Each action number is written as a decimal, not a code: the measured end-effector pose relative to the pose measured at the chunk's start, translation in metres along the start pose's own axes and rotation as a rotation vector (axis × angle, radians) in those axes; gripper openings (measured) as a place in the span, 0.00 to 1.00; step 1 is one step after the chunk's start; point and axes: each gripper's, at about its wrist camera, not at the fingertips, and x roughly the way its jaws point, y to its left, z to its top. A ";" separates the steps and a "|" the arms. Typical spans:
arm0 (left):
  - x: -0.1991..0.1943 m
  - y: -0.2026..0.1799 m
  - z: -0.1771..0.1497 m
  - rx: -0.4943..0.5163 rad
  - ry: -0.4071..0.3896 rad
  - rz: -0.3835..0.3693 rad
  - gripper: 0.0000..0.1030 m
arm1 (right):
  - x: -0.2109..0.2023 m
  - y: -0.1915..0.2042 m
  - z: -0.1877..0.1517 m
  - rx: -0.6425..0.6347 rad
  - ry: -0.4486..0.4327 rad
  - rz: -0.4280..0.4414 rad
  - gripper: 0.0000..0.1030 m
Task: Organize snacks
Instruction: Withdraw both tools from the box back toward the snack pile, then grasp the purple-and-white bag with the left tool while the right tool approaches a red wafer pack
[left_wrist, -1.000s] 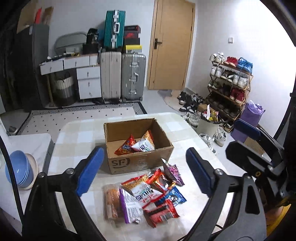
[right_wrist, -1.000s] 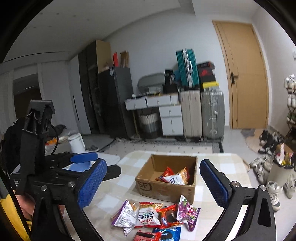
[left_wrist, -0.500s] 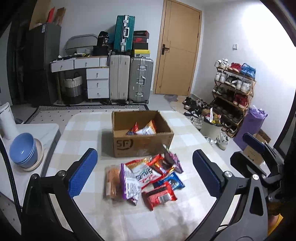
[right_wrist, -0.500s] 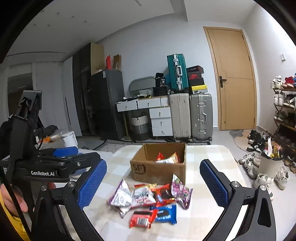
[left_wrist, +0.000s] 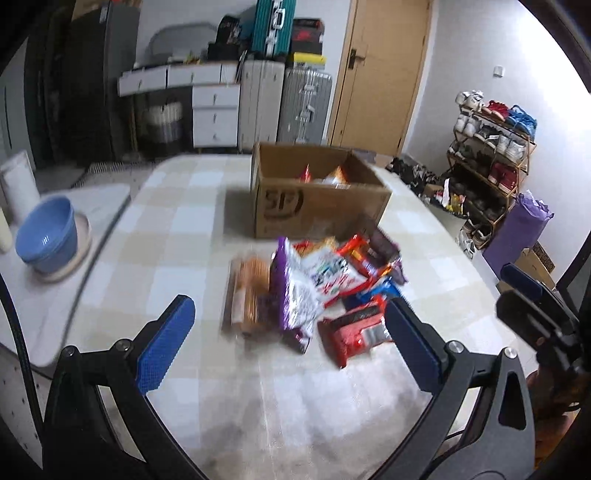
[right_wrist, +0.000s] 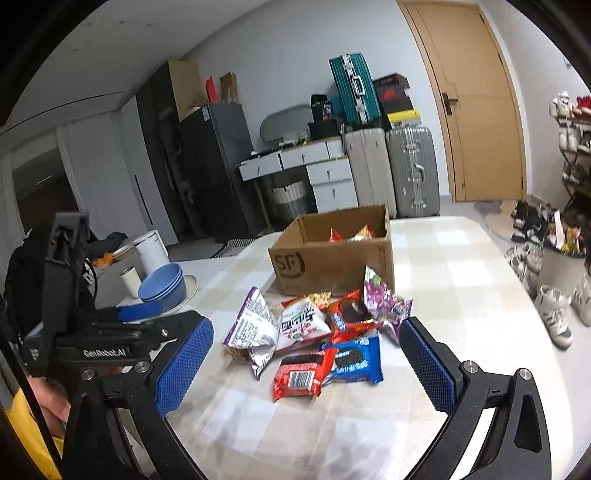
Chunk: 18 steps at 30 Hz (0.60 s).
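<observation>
**Both grippers wide apart above the near edge, snack pile ahead**

Your left gripper (left_wrist: 288, 347) has its blue pads spread wide, nothing between them, hovering over the near part of the table (left_wrist: 177, 236). Your right gripper (right_wrist: 306, 358) is the same: pads far apart, holding nothing. In the right wrist view your left gripper (right_wrist: 140, 314) shows at the left side, over the table's left edge.

Just past your pads lies the snack pile (right_wrist: 314, 332), loose packets overlapping each other around the middle of the table. Nearest you in the right view: a red packet (right_wrist: 301, 376) touching a blue cookie packet (right_wrist: 354, 360) on its right. Behind them a silver-purple bag (right_wrist: 253, 328) on the left of the pile, a white-and-red bag (right_wrist: 303, 325) beside it, a red cookie packet (right_wrist: 349, 312), and a purple packet (right_wrist: 384, 302) on the right, tilted up close to the box. In the left view the pile is blurred; a clear pack of brown biscuits (left_wrist: 249, 288) sits on its left side, touching the purple bag (left_wrist: 291, 291), with the red packet (left_wrist: 356, 332) near your right pad.

The cardboard box (right_wrist: 332, 262) stands open just behind the pile, toward the far edge, with a few snack bags in the box (right_wrist: 349, 233) already.

Off the table's left edge, a lower white counter (left_wrist: 88, 206) carries stacked blue bowls (left_wrist: 48, 236) on a plate, with a white kettle (right_wrist: 151, 251) beside them. Suitcases (right_wrist: 391, 166) and a door (right_wrist: 476, 110) stand at the back wall, and a shoe rack (left_wrist: 491, 155) at the right.
</observation>
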 end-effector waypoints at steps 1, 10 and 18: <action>0.008 0.003 -0.002 -0.005 0.008 0.003 1.00 | 0.002 0.000 -0.002 0.003 0.003 -0.003 0.99; 0.066 0.014 -0.002 -0.040 0.092 -0.013 1.00 | 0.020 0.000 -0.017 0.014 0.053 0.044 0.99; 0.109 0.012 0.009 -0.045 0.119 -0.015 0.98 | 0.035 -0.002 -0.030 0.012 0.089 0.079 0.99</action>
